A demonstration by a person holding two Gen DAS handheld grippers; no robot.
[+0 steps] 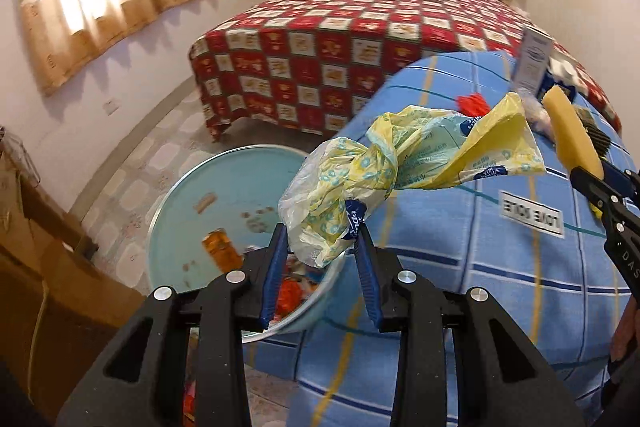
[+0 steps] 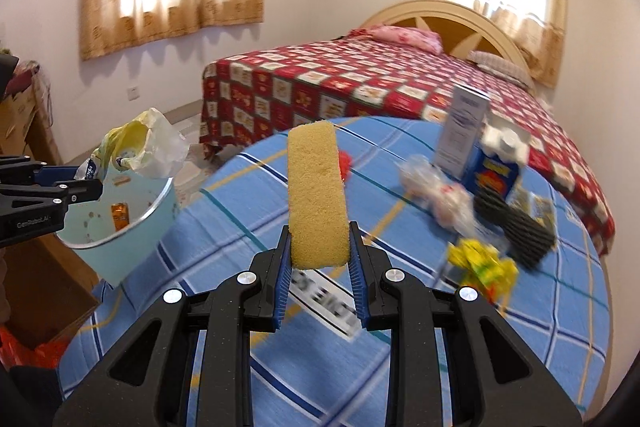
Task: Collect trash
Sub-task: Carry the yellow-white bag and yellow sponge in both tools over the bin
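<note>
Blue plaid tabletop (image 2: 280,327) up front, a red checkered bed (image 2: 360,79) behind it, curtained windows glowing. Pale blue bin (image 2: 120,251) sits at the tabletop's left edge; the left gripper (image 1: 322,233) pinches a crumpled yellow bag (image 1: 400,163) just above it, and the right gripper (image 2: 318,245) clamps a yellow sponge (image 2: 316,195) over the tabletop

Left wrist view: close above the blue checked tabletop (image 1: 500,259), looking steeply down past its edge onto the pale blue bin (image 1: 192,211); right wrist view: over the same tabletop (image 2: 360,367), angled shallower toward the bed (image 2: 360,79); both share tabletop, bin (image 2: 120,251), bed (image 1: 340,39), curtained windows.
</note>
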